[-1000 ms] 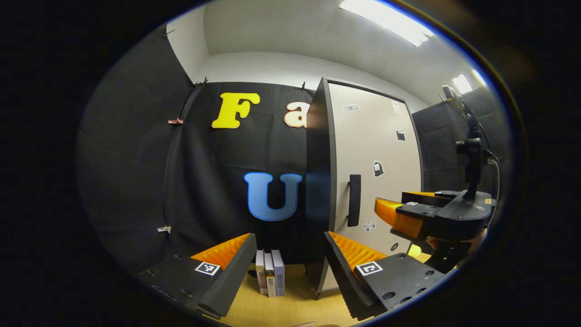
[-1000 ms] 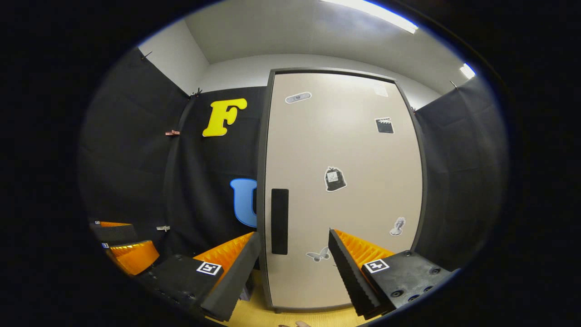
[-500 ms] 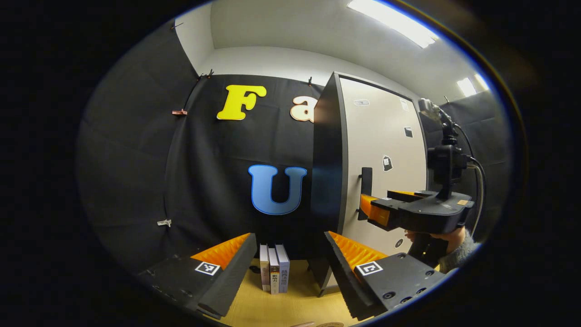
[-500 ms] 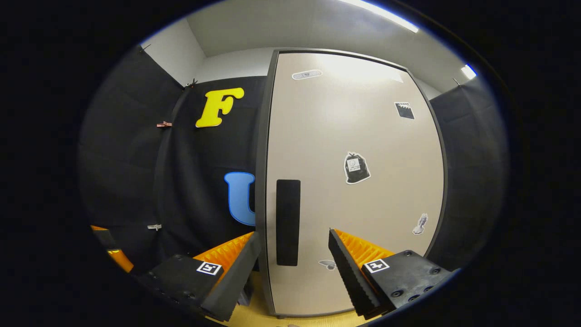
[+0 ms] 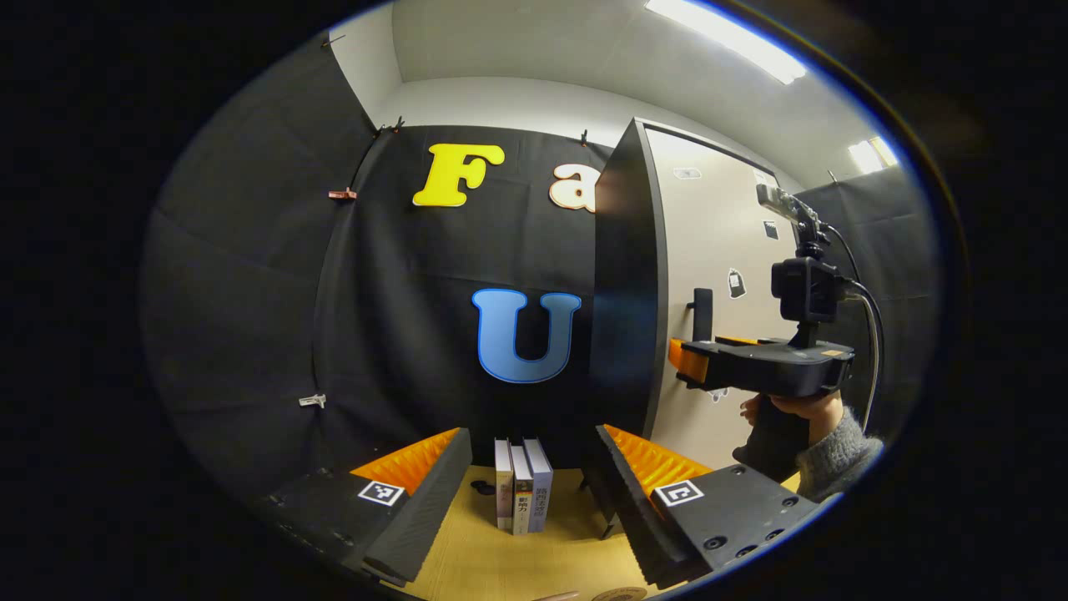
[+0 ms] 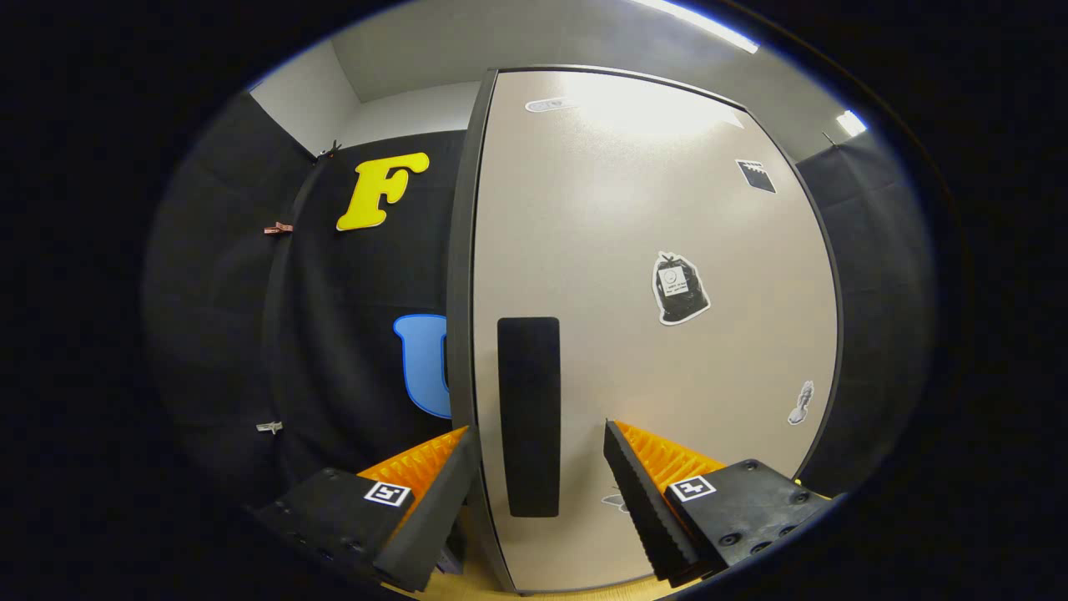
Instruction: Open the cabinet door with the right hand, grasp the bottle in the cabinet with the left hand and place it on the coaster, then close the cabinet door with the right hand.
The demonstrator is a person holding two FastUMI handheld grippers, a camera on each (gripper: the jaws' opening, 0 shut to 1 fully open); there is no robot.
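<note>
Facing the closed cabinet door (image 6: 651,334), your right gripper (image 6: 538,492) gapes wide with the door's handle (image 6: 529,416) between its fingers, untouched, while your left gripper (image 5: 530,492), also spread empty, hangs left of the cabinet.

Three books (image 5: 521,491) upright on the wooden table (image 5: 484,559), small dark object (image 5: 482,487) beside them, ceiling lights (image 5: 724,50)

A staged recording booth is indicated rather than a lived-in home: black cloth (image 5: 250,317) is clipped up as walls beneath a plain white ceiling with strip lights (image 5: 724,52). A sticker-dotted cabinet (image 6: 651,334) and a few upright books (image 5: 521,497) are set on what seems a wooden tabletop (image 5: 501,568).
</note>
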